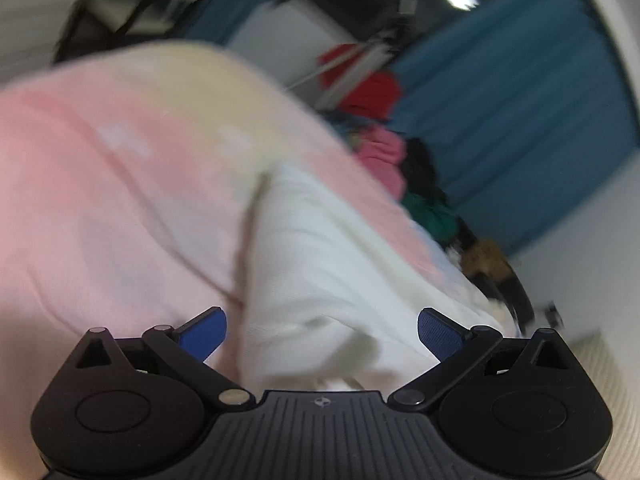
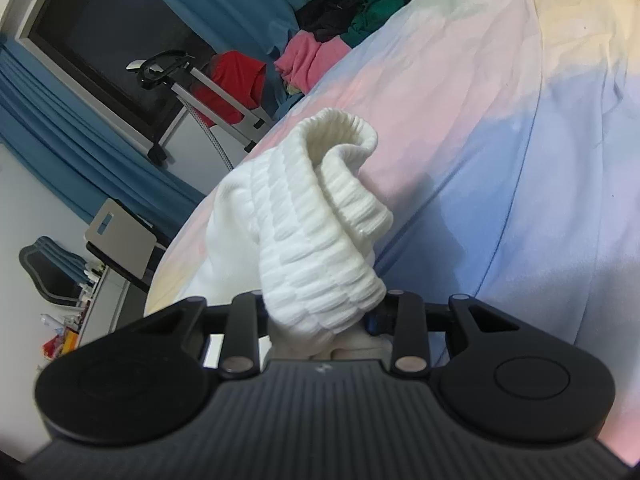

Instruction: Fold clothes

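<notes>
A white knit garment (image 2: 316, 216) lies on a bed covered by a pastel pink, blue and yellow sheet (image 2: 500, 128). My right gripper (image 2: 320, 320) is shut on the garment's ribbed cuff, which bunches up over the fingers and hides the pads. In the blurred left wrist view the same white garment (image 1: 320, 248) stretches away over the pink sheet (image 1: 100, 180). My left gripper (image 1: 322, 334) is open, its blue pads (image 1: 206, 334) spread on either side of the white cloth and just above it.
A heap of pink, green, black and red clothes (image 2: 340, 32) lies at the far edge of the bed, also in the left wrist view (image 1: 400, 160). Blue curtains (image 2: 100, 148), a dark window, an exercise machine (image 2: 192, 92) and a desk stand beyond the bed.
</notes>
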{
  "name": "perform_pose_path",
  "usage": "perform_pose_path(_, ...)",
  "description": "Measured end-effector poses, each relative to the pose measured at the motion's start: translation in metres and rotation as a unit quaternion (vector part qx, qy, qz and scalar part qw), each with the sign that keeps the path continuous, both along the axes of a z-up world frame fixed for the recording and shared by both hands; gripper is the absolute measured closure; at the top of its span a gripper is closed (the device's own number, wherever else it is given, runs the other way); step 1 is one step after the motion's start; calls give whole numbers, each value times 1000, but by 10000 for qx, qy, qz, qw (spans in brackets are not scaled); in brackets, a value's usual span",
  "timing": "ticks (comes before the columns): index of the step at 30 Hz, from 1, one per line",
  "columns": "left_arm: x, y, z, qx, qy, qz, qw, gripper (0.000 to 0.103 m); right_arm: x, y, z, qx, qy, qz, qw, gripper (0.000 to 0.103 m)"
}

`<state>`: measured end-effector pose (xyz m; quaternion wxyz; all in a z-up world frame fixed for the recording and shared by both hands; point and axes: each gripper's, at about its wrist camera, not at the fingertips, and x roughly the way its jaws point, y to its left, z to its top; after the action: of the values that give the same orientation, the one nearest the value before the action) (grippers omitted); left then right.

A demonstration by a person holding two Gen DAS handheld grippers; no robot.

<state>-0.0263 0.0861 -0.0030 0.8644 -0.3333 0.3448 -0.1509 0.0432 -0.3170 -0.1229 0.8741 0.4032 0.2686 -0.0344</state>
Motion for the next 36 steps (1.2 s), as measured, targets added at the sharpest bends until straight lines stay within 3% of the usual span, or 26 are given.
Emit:
perform_pose_path(4, 21, 2, -30, -517, 522, -18, 9973, 8, -1, 1, -3, -45, -3, -7, 10000, 67)
perform_pose_path(8, 42, 5, -59, -1024, 1034, -35, 9894, 12, -1, 1, -6, -56, 35, -5, 10000, 67)
perform_pose_path(14, 36, 4, -60, -860, 935, 74, 9919, 37, 0, 2, -13, 15, 142, -11, 9999, 67)
perform_pose_path(16, 33, 5, -56, -720, 861, 75, 9937, 45, -5, 5, -3, -22, 65, -6, 10000, 67)
perform_pose_path(20, 23, 7, -35, -522, 567, -9, 9970, 56, -15, 11, 18, -102, -100, 7, 9999, 69)
perform_pose_path(28, 19, -20, 40, -688, 105, -312, 9971, 63, -37, -5, 77, -13, -458, -68, 9989, 70)
perform_pose_path(32, 35, -78, 78, -599, 23, -624, 9962, 64, -51, -46, 105, 14, -575, -290, 9979, 70)
perform_pose_path(36, 65, -164, 103, -442, -51, -1028, 9937, 64, -57, -113, 127, 110, -582, -699, 9958, 70)
